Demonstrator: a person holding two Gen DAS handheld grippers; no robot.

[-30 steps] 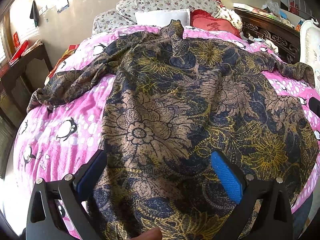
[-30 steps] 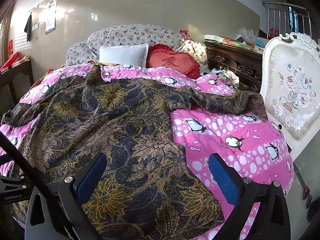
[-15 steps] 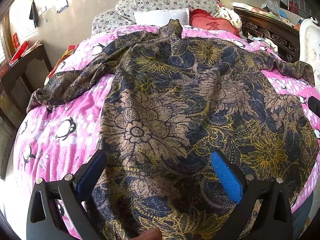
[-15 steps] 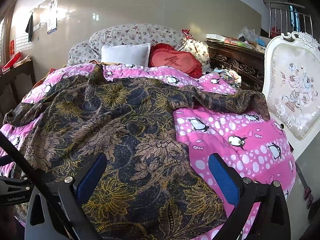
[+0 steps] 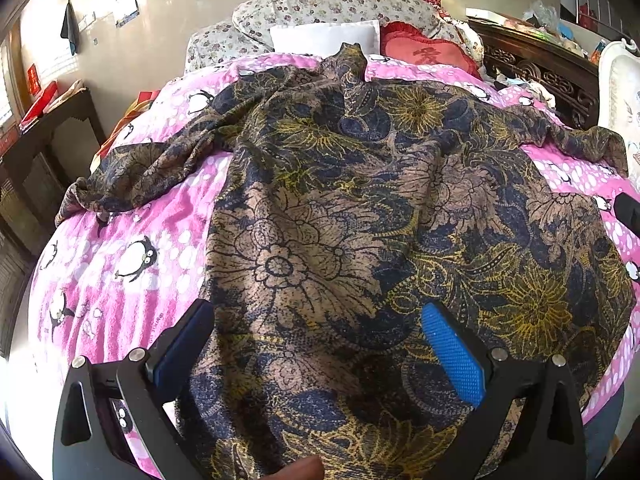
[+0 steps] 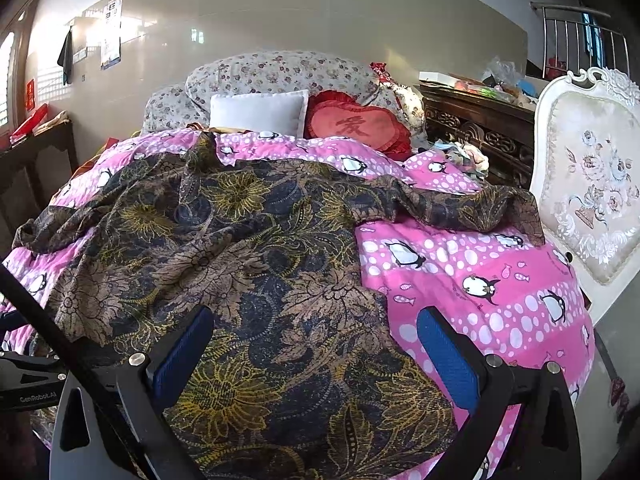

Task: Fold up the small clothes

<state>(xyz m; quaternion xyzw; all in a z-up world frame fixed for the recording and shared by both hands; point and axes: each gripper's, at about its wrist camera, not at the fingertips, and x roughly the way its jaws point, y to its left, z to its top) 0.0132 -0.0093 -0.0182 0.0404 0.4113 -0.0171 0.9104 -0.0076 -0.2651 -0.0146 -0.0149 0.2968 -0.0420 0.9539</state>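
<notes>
A dark floral garment (image 5: 360, 220) in navy, tan and yellow lies spread flat on a pink penguin-print bed cover (image 5: 132, 248). Its sleeves reach out to the left (image 5: 132, 172) and right (image 5: 576, 140). It also shows in the right wrist view (image 6: 248, 264). My left gripper (image 5: 316, 344) is open and empty, hovering over the garment's near hem. My right gripper (image 6: 312, 348) is open and empty, over the garment's lower right edge, with its right finger above the pink cover (image 6: 480, 280).
Pillows, a white cushion (image 6: 258, 114) and a red heart cushion (image 6: 356, 124) lie at the head of the bed. A white upholstered chair back (image 6: 588, 184) stands at the right. A dark carved cabinet (image 6: 476, 128) is behind it. A dark side table (image 5: 44, 128) stands left.
Both grippers have drawn back and risen slightly from the bed; the right view shifted a little left. The garment has not moved and both stay open.
</notes>
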